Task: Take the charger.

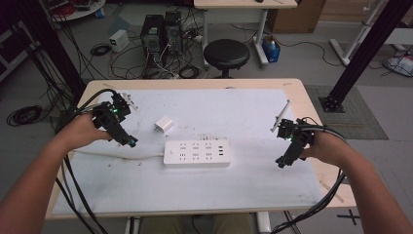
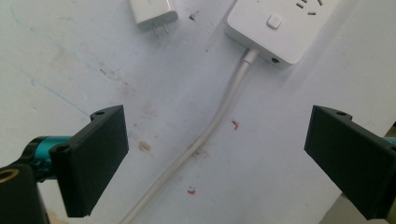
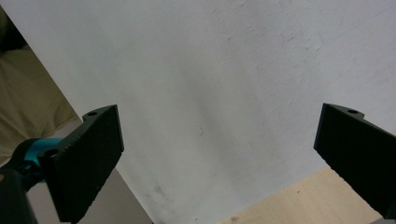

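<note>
Both your jaws are wide, empty; the charger (image 1: 163, 124) sits at 11 o'clock of the power strip (image 1: 197, 153); careful, your left gripper (image 1: 130, 141) could snag the cord (image 2: 205, 135) reaching in.

Your forearms come in from the bottom corners, one hand on each side. Your left tongs (image 1: 130, 142) tilt down and inward, jaws spread wide with nothing between them. Your right tongs (image 1: 281, 163) (also angled down and inward) stand equally wide, empty too.
</note>
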